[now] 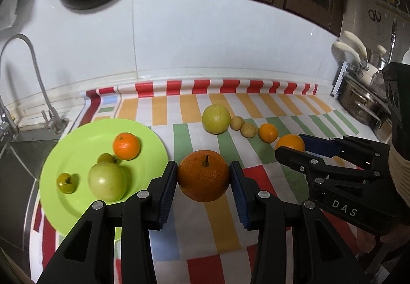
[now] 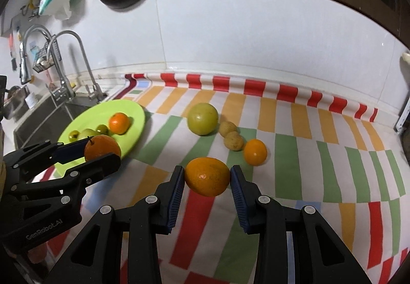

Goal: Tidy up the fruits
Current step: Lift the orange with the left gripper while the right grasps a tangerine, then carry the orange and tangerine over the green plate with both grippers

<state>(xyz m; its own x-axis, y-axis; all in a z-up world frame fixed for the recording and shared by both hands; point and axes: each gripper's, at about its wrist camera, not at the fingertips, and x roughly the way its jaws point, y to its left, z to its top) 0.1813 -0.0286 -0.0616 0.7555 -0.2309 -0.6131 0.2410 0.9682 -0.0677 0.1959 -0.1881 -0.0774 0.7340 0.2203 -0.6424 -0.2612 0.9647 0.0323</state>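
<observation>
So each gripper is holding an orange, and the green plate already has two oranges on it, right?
Nearly. The left gripper and right gripper each hold an orange, but the green plate carries only one small orange, among four fruits. The left wrist view shows it.

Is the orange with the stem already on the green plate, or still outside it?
Outside. The stemmed orange sits between the left gripper pads, beside the green plate rim.
</observation>
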